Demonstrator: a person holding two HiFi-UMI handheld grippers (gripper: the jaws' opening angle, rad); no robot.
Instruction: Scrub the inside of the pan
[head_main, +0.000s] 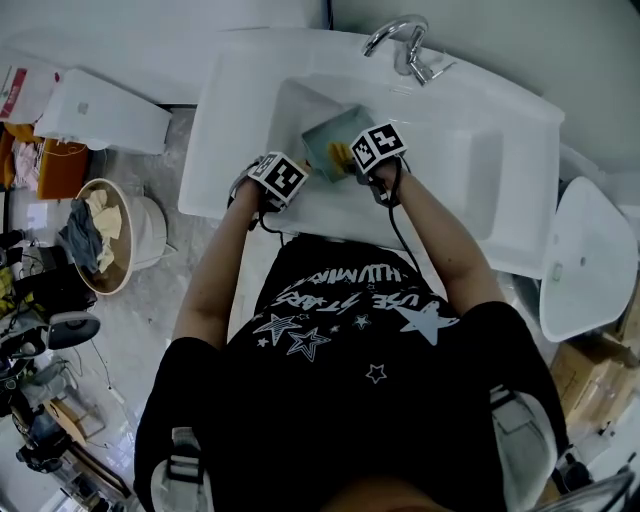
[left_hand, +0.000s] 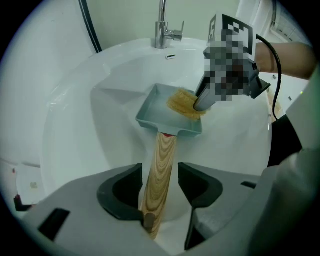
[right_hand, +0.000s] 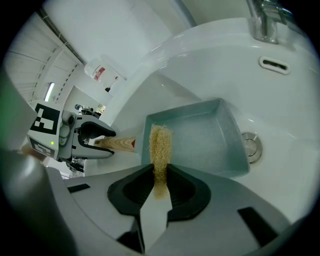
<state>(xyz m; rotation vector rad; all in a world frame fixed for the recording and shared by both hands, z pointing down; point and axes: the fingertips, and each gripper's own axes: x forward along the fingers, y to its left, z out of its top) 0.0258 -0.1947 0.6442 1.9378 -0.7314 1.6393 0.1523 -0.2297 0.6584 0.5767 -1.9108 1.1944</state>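
1. Pan location: the pan (head_main: 335, 140) lies flat in the sink (head_main: 480, 120), open side up. Its handle (left_hand: 161, 165) points back toward the person. Its far wall faces the tap (head_main: 405, 45).
2. Long axis: pan and handle form one line running from the person toward the tap. In the right gripper view, the drain (right_hand: 251, 145) lies just beyond the pan's right wall.
3. Left gripper (left_hand: 159, 185): it points straight down over the handle's free end. The jaws stand wide with the handle between them. The handle leans on the left pad and a gap shows at the right pad, so the handle is not clamped.
4. Right gripper (right_hand: 161, 187): the jaws are narrow and pinch a scrubber (right_hand: 161, 150) edge-on. The fibrous strip sticks out ahead of the pads.
5. Key relation: the scrubber sits at the handle-side end of the pan, inside the near wall. The unscrubbed floor stretches ahead of it toward the tap. The right gripper is nearer the pan's inside; the left reaches only the handle.
6. Contact: whether the scrubber presses the floor or hangs just above it cannot be told.
7. Judgement: strokes should run along the long axis, away from the handle.
8. Risk: with the left jaws slack, the pan may slide or pivot under the push. Clamp the handle first.
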